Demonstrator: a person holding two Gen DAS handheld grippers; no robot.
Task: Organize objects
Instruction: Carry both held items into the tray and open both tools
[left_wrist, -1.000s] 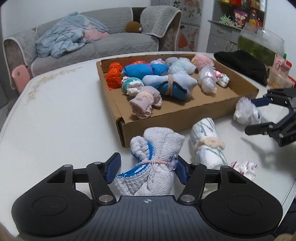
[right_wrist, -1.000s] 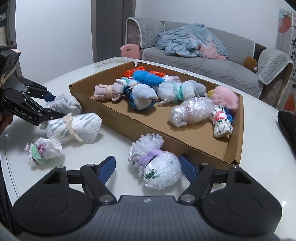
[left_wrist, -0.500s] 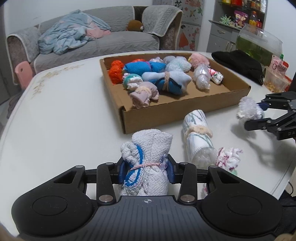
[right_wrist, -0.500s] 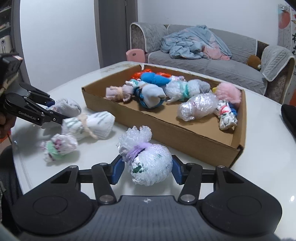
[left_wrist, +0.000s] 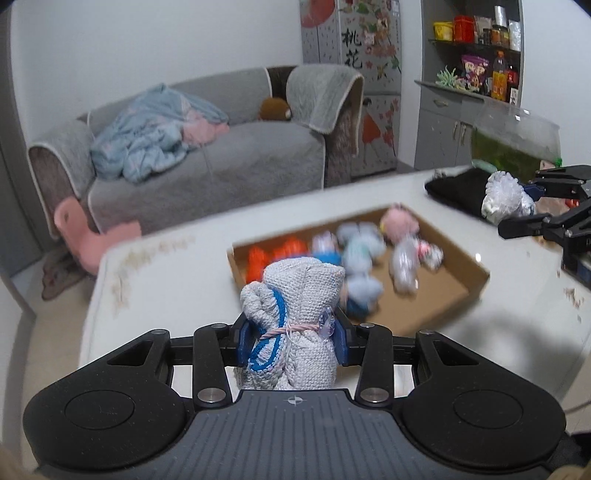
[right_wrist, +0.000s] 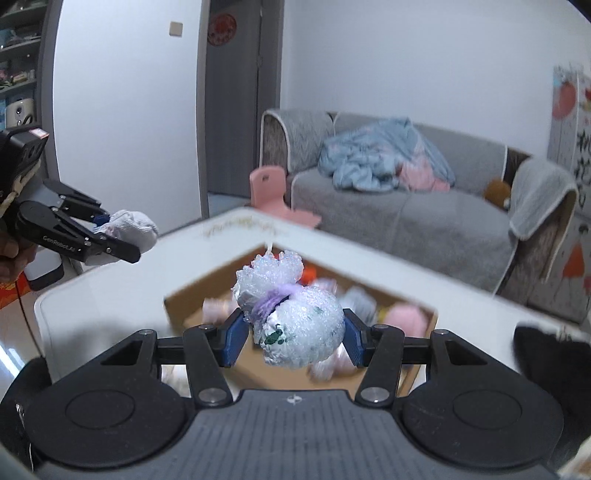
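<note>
My left gripper (left_wrist: 291, 339) is shut on a grey knitted sock bundle (left_wrist: 299, 291) with a blue stripe and a pink band, held in the air above the white table (left_wrist: 166, 288). My right gripper (right_wrist: 293, 336) is shut on a bubble-wrap bundle (right_wrist: 303, 325) tied with purple yarn, also held off the table. Below and beyond both lies the open cardboard box (left_wrist: 436, 295) with several bundles inside, blurred. Each gripper shows in the other's view: the right gripper (left_wrist: 517, 208) at the far right, the left gripper (right_wrist: 118, 236) at the far left, in a person's hand.
A black cloth (left_wrist: 454, 192) and a glass tank (left_wrist: 517, 144) stand at the table's far right. Beyond the table are a grey sofa (left_wrist: 221, 162) with a blue blanket and a pink child's chair (right_wrist: 269, 188). The box's near wall (right_wrist: 192, 301) faces the right gripper.
Both grippers have closed on their bundles and lifted them well off the table. The box and table now sit lower and smaller in both views.
</note>
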